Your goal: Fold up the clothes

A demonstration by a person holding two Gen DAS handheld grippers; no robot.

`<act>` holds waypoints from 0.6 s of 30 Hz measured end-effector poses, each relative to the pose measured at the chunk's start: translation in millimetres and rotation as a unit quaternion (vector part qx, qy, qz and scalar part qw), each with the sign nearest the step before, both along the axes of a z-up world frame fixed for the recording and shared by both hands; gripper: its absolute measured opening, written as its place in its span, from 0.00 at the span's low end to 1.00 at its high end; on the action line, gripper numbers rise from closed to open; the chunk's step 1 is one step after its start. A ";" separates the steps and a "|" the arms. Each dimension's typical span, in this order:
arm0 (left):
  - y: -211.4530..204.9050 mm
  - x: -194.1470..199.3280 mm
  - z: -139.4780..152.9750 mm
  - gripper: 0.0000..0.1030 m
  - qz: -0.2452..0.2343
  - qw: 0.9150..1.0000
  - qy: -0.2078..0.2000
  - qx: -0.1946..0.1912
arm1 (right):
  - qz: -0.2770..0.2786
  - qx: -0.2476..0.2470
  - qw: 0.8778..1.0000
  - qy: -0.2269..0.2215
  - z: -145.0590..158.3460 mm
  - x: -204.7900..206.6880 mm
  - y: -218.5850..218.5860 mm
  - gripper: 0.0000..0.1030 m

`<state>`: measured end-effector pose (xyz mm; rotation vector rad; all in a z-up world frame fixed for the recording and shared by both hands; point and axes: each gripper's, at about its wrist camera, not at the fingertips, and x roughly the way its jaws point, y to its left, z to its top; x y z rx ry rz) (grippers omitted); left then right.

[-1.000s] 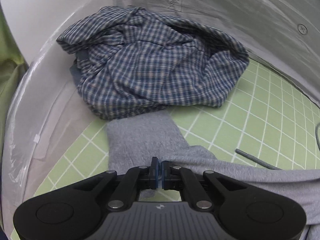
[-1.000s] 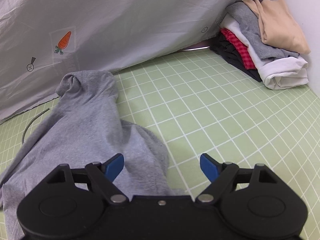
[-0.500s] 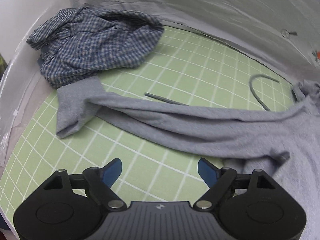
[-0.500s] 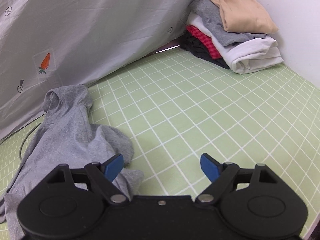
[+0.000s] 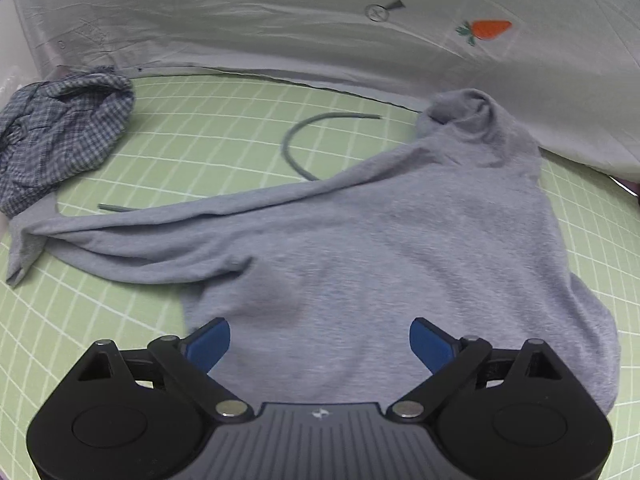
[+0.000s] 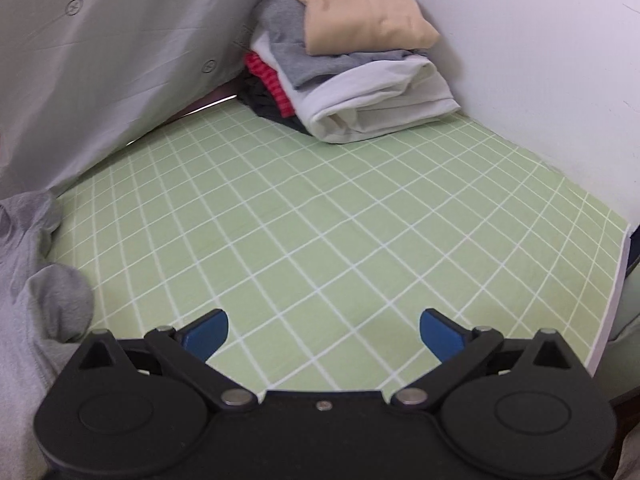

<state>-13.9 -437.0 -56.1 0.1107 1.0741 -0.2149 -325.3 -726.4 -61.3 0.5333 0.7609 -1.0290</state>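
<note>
Grey hoodie (image 5: pixel 400 248) is spread loosely on the green grid counter (image 5: pixel 208 136), hood end up by the grey backdrop sheet (image 5: pixel 280 32), one sleeve stretched way out left till it touches the crumpled plaid shirt (image 5: pixel 60 140). It's neither flat nor folded, so my read is I'm in the laying-out part.

My left claw (image 5: pixel 319 344) hangs over the body of it, fingers spread wide, holding nothing. My right claw (image 6: pixel 323 336) is spread too, over bare counter, with just the hoodie's edge at its left.

Next move probably needs both claws on the fabric to square it up; that long sleeve wants bringing in.

Count: one hoodie, one plaid shirt, one loose drawstring (image 5: pixel 304 144), one folded stack (image 6: pixel 344 64) in the far corner with about six pieces, hard to say exactly.
</note>
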 end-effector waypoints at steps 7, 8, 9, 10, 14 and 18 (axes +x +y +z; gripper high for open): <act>-85.5 -6.3 -15.8 0.93 -0.036 0.999 0.033 0.000 | -0.046 0.007 0.999 0.014 -19.2 -19.6 -59.1 1.00; -95.5 -7.3 -17.0 0.93 -0.040 0.999 0.036 -0.001 | -0.052 0.011 0.998 0.014 -22.6 -20.9 -65.1 1.00; -102.1 -8.3 -16.0 0.93 -0.042 0.998 0.040 -0.008 | -0.059 0.016 0.998 0.014 -25.8 -22.0 -70.8 1.00; -108.6 -9.2 -15.1 0.93 -0.045 0.998 0.043 -0.015 | -0.066 0.019 0.998 0.013 -28.8 -22.3 -75.4 1.00; -134.9 -13.1 -11.8 0.93 -0.057 0.996 0.058 -0.041 | -0.081 0.029 0.996 0.017 -39.2 -19.0 -86.4 1.00; -157.5 -21.6 -22.7 0.90 -0.113 0.991 0.063 -0.030 | -0.080 0.039 0.996 0.021 -47.1 -13.0 -85.4 1.00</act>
